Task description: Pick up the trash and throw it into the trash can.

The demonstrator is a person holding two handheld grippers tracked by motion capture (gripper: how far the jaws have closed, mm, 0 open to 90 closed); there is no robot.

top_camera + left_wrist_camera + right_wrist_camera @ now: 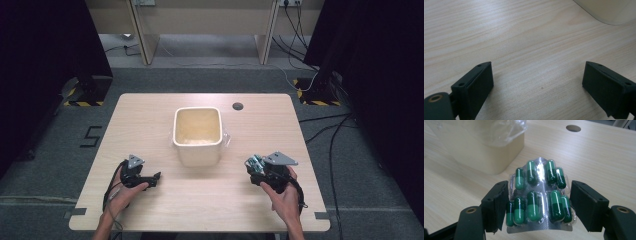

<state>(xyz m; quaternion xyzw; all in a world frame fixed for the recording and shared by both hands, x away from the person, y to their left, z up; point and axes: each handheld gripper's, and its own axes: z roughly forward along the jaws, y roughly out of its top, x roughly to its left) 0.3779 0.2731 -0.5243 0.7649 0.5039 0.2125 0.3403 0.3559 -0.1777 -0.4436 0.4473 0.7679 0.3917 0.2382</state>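
My right gripper (pixel 540 207) clamps the capsule blister pack (pixel 540 200); left gripper (pixel 537 87) gapes idle. Next, probably: carry it over the cream bin (pixel 197 150) and release.

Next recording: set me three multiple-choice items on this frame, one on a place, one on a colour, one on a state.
1. Where does the cream bin stand?
A. mid-table
B. on the floor
C. at the table's left edge

2. What colour are the capsules in the blister pack?
A. red and white
B. two shades of green
C. plain yellow

3. How is the left gripper?
A. shut on the pack
B. shut on nothing
C. open, nothing between its jaws

Key: 1 A, the high view shows it mid-table; 2 B, the right gripper view shows the greens; 3 C, bare table shows between its jaws.
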